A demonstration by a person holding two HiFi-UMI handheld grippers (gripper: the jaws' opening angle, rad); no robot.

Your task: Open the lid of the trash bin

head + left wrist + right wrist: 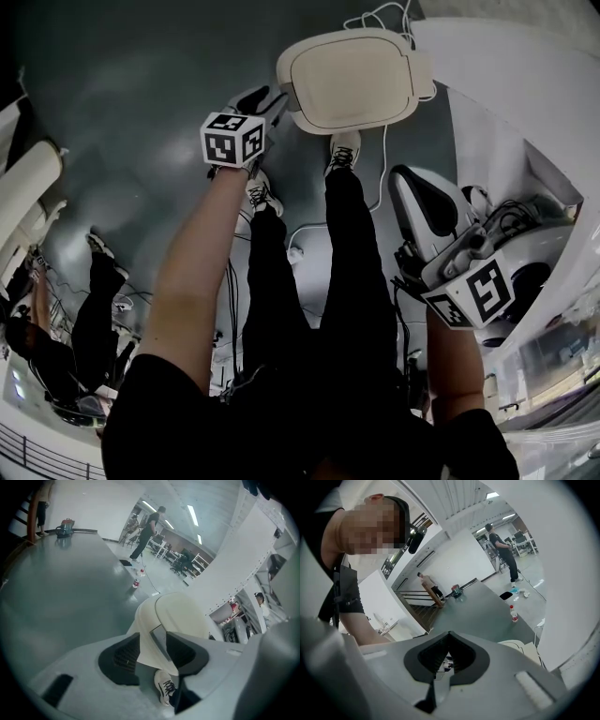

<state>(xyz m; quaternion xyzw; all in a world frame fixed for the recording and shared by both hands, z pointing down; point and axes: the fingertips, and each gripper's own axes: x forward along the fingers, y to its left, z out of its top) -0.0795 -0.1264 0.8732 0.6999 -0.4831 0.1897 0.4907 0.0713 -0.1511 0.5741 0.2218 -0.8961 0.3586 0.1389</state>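
Left gripper [270, 101] is reaching down toward the left edge of the trash bin [302, 120]. The jaws are standing spread wide. In the left gripper view the bin's cream corner is showing in the gap between the two black pads [124, 658]. Can't tell whether either pad is touching it, and nothing is looking pinched.

The bin is sitting on the grey floor [141, 94], just ahead of the person's sneakers [344, 150]. Its lid [352, 77] is lying flat and closed on top.

Right gripper [449, 644] is hanging low at the person's right side, well apart from the bin. Its pads are pressing together at the tips, with nothing between them. In its own view only a sliver of the bin's top is peeking in at lower right.

A white cable [384, 159] is running across the floor beside the bin. A plastic bottle [136, 583] is standing further out on the floor, and another person [150, 527] is walking in the background.
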